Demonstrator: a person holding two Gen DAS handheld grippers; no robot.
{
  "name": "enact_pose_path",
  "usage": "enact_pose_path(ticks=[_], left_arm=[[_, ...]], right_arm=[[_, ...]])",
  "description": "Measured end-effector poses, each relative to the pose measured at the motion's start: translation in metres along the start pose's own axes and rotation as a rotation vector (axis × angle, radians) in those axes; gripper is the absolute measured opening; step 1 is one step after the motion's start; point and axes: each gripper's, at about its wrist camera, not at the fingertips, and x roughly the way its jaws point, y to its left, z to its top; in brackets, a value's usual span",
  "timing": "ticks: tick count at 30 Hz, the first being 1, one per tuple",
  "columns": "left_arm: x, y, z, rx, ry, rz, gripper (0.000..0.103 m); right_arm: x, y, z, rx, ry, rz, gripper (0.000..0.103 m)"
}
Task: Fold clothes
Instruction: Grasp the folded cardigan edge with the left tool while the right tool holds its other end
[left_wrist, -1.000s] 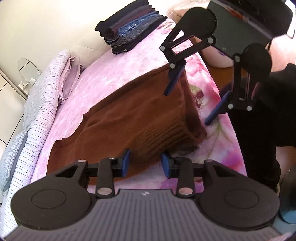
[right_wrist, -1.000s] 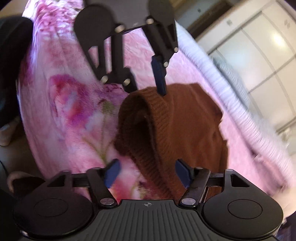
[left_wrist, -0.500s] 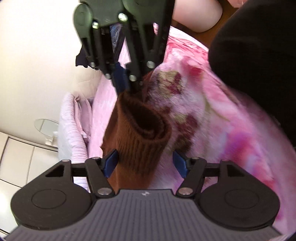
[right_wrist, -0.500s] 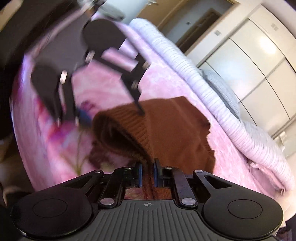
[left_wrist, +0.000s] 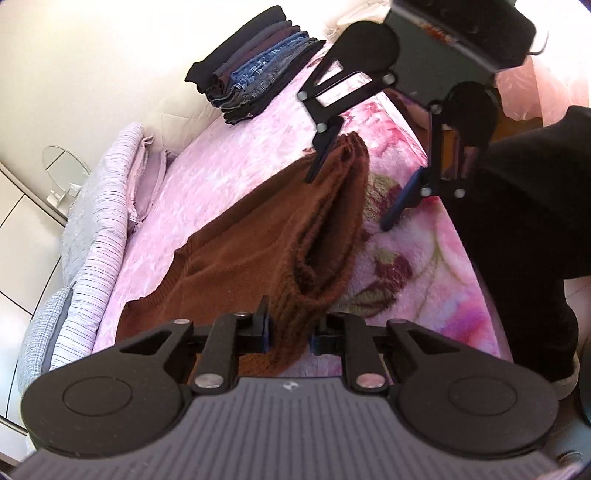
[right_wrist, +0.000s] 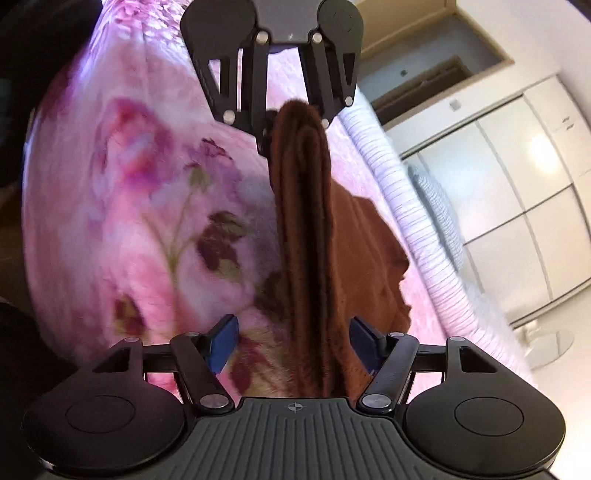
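Brown knit sweater (left_wrist: 258, 236) lies on a pink floral blanket (left_wrist: 417, 266) on a bed, body spread flat toward the far side, near hem bunched into a raised fold along the bed edge. Left gripper (left_wrist: 289, 332) sits at one end of that fold; jaws closing, both blue pads pressed on a ribbed clump of the sweater, fabric pinched between and hanging below. Same gripper in the right wrist view (right_wrist: 295, 122) at the top, fingers tight on the far end of the fold. Right gripper (right_wrist: 293, 341) at the other end; jaws opening, blue pads standing wide apart, the fold (right_wrist: 306, 229) running between them but neither pad touching it. In the left wrist view the right gripper (left_wrist: 351, 195) hangs over the far end of the hem, one finger just on the knit, the other out over the blanket. Stack of folded dark clothes and jeans (left_wrist: 255, 81) rests at the far corner of the bed by the wall. Striped lilac bedding (left_wrist: 96, 236) runs along the far side. Person's dark sleeve (left_wrist: 535, 192) at right. White wardrobe doors (right_wrist: 517, 192) behind the bed.
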Motion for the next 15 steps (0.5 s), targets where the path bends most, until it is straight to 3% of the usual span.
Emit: enact_pose_path(ticks=[4,7,10,11,14,15], left_arm=[[0.001,-0.004,0.009,0.045,0.005,0.012,0.02],[0.01,-0.017,0.014,0.154,0.012,0.035,0.025],[0.019,-0.033,0.011,0.268,0.033,0.038,0.023],[0.023,-0.038,0.009,0.292,0.044,0.033,0.017],[0.022,-0.033,0.005,0.226,0.048,0.016,0.015],[0.019,-0.028,0.005,0.191,0.044,0.015,0.014]], right_arm=[[0.015,-0.004,-0.009,-0.172,-0.006,-0.062,0.066],[0.023,-0.016,-0.017,-0.255,0.039,-0.069,0.066],[0.031,-0.022,-0.027,-0.294,0.073,-0.067,0.064],[0.034,-0.023,-0.03,-0.313,0.088,-0.06,0.059],[0.043,-0.027,-0.04,-0.347,0.144,-0.026,0.015],[0.043,-0.031,-0.039,-0.329,0.152,-0.014,0.015]])
